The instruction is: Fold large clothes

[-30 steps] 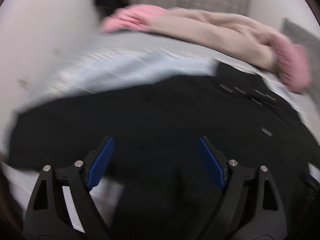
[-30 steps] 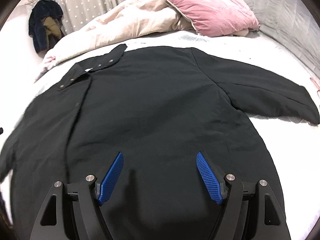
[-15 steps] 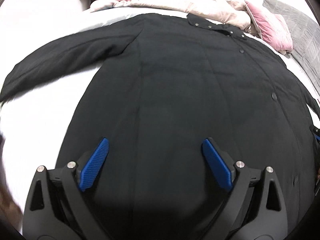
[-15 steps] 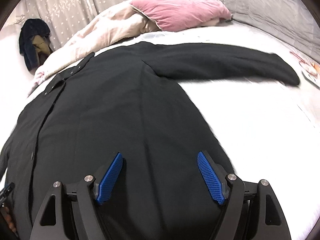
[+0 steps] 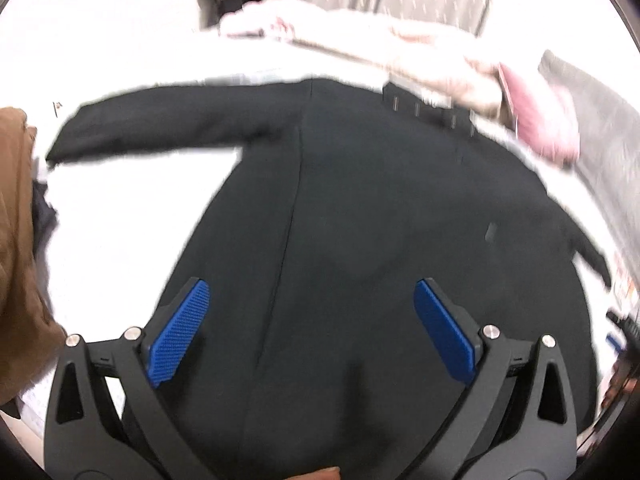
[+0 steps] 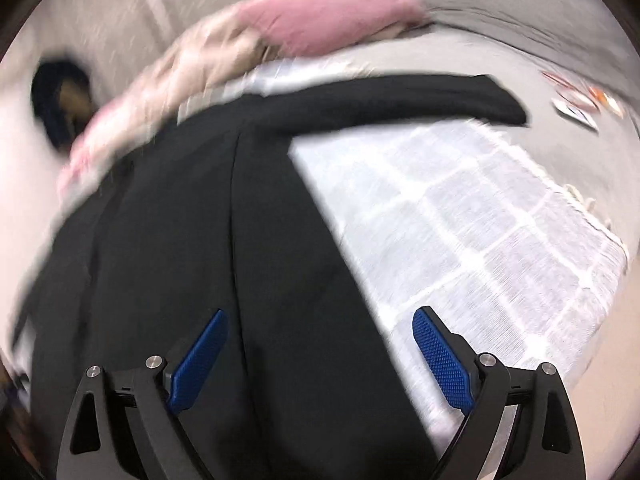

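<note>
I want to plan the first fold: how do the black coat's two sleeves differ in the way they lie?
The left sleeve ends near brown clothing at the bed's edge; the right sleeve ends on open bedding, short of some printed cards. In the left wrist view the right sleeve angles down beside the coat, while the left sleeve juts straight out. Both are black, flat, unfolded and untouched by either tool.
</note>
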A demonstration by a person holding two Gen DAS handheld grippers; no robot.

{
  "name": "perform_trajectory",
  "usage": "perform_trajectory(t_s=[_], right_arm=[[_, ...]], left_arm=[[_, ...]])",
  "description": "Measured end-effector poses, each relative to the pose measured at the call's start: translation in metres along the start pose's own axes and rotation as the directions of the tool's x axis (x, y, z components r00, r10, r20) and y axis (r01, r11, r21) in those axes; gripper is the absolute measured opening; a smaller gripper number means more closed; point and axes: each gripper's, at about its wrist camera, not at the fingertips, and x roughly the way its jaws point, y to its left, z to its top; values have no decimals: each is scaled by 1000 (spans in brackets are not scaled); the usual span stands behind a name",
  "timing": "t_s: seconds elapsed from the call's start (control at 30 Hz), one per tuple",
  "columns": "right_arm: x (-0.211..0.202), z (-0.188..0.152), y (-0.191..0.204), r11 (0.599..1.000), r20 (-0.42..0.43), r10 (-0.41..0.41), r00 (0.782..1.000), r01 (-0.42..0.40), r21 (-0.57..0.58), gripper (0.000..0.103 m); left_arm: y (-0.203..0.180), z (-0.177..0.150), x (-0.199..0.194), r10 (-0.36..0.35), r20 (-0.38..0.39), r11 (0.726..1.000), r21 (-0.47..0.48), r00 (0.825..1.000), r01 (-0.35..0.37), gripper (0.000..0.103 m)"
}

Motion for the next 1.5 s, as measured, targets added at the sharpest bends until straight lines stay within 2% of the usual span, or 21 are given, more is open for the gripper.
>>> perform_trajectory(t_s=[0.13, 0.27, 0.33, 0.4, 0.47, 0.57, 0.7, 0.77, 0.87, 1.0, 1.1, 1.2, 1.23, 1.27, 1.37, 1.5], right_arm=[[6, 33, -21, 991, 15, -8, 1000, 6, 131, 95], [27, 50, -41, 955, 42, 69, 997, -78, 286, 95], [51, 60, -46, 937, -4, 118, 993, -110, 331, 95], [67, 70, -44, 942, -35, 134, 990, -117, 314, 95], [83, 83, -49, 943, -45, 135, 990, -114, 313, 95], [101, 105, -65, 908, -25, 139, 990, -118, 403, 94], [123, 130, -91, 848, 5, 86, 996, -76, 525, 94], [132, 139, -100, 832, 20, 59, 998, -60, 552, 92], [141, 159, -107, 819, 24, -16, 1000, -1, 573, 89], [143, 179, -117, 774, 44, -123, 991, 68, 629, 85], [148, 190, -124, 746, 48, -174, 984, 100, 659, 76], [155, 196, -125, 727, 54, -175, 983, 92, 681, 65], [157, 199, -123, 732, 56, -169, 984, 87, 676, 57], [155, 198, -123, 741, 61, -159, 985, 79, 667, 44], [150, 204, -116, 774, 76, -147, 986, 67, 630, 16], [124, 219, -86, 852, 164, -203, 965, 92, 515, 12]], left_arm=[[-20, 33, 6, -82, -28, 996, -28, 996, 81, 102], [-36, 39, 39, -170, -54, 985, -45, 984, 167, 102], [-39, 33, 62, -156, -75, 987, -56, 985, 152, 102], [-38, 33, 83, -131, -119, 990, -64, 984, 124, 102], [-37, 38, 88, -114, -112, 992, -71, 987, 107, 102], [-30, 45, 87, -107, -74, 993, -63, 991, 103, 102], [-24, 46, 85, -47, -59, 999, -23, 997, 46, 102], [-23, 47, 84, -45, -62, 999, -17, 997, 44, 102], [-28, 49, 85, -13, -41, 1000, 23, 999, 14, 102], [-34, 47, 90, 35, -38, 995, 92, 999, -32, 102], [-37, 45, 92, 35, -34, 994, 108, 999, -31, 102], [-42, 43, 93, 37, -27, 990, 138, 999, -33, 102], [-44, 43, 93, 42, -23, 988, 151, 999, -38, 102], [-46, 42, 93, 49, -15, 985, 165, 999, -45, 102], [-48, 42, 92, 61, 1, 982, 178, 998, -60, 102], [-45, 44, 91, 44, -4, 988, 151, 999, -43, 102]])
